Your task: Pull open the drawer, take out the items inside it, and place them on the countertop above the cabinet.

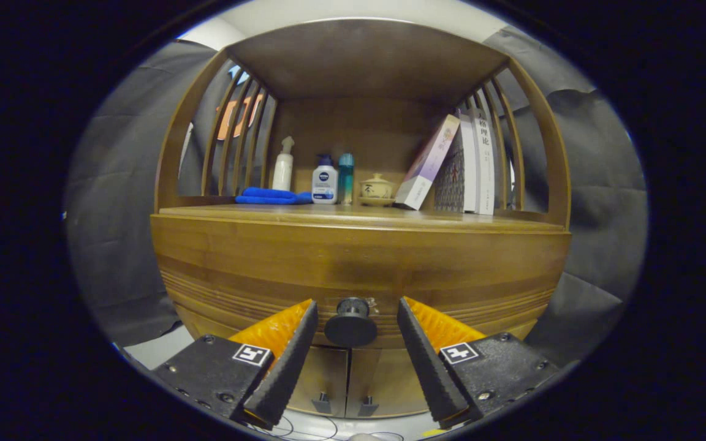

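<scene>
1. Your gripper (353, 315) sits level with the drawer front, its two fingers spread wide apart, holding nothing.
2. Between the fingers, with a clear gap on each side, you have the round dark drawer knob (351, 323); neither finger touches it.
3. That knob is mounted on the wide brown wooden drawer front (359, 269), which looks closed and flush with the cabinet, so whatever lies inside it is hidden from you.
4. Below the knob, between and beneath the fingers, you can see two wooden cabinet doors (348, 380) meeting at a centre seam, each with a small dark handle near its lower edge.
5. Above the drawer runs the wooden bench (304, 211), the cabinet's top surface, roofed by a wooden shelf frame with slatted sides.
6. Toward the back left of the bench lies a folded blue cloth (270, 196), flat on the surface.
7. Just behind the cloth stands a white spray bottle (283, 165), upright.
8. Beside the cloth's right end stands a white bottle with a blue cap (324, 180), and close against its right a slim teal bottle (345, 177), both upright.
9. Right of the teal bottle sits a small cream lidded ceramic cup on a saucer (377, 187).
10. Farther right, a pale book (428, 162) leans tilted against a row of upright books (472, 165) that stand by the right slats.
11. Grey-black cloth hangs on both sides of the cabinet, and pale floor (157, 349) shows beside its lower left corner.
</scene>
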The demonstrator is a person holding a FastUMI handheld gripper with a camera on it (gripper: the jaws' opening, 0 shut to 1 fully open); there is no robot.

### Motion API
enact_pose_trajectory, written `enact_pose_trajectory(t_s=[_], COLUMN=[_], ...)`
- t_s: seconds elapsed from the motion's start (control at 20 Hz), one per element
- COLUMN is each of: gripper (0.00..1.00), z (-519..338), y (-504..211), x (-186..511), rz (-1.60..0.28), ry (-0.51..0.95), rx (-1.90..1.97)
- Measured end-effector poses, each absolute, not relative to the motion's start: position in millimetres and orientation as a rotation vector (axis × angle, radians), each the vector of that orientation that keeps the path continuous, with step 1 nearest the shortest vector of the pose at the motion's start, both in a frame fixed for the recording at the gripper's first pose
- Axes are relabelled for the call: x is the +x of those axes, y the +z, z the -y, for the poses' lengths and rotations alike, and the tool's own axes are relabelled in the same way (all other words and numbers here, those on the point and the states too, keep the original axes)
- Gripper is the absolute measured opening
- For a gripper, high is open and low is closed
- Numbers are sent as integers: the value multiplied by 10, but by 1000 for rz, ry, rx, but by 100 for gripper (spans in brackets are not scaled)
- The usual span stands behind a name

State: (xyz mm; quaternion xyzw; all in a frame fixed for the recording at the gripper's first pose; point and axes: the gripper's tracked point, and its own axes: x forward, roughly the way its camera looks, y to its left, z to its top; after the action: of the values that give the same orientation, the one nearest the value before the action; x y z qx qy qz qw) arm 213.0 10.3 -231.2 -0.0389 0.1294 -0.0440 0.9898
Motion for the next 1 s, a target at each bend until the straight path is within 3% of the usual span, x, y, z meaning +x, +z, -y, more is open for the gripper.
enact_pose_trajectory(t_s=[0.5, 1.0], gripper=[49, 39], z=[-114, -116], y=[-2397, -2405], x=[2186, 2140], rz=[-297, -329], ry=[-100, -94], rx=[-39, -30])
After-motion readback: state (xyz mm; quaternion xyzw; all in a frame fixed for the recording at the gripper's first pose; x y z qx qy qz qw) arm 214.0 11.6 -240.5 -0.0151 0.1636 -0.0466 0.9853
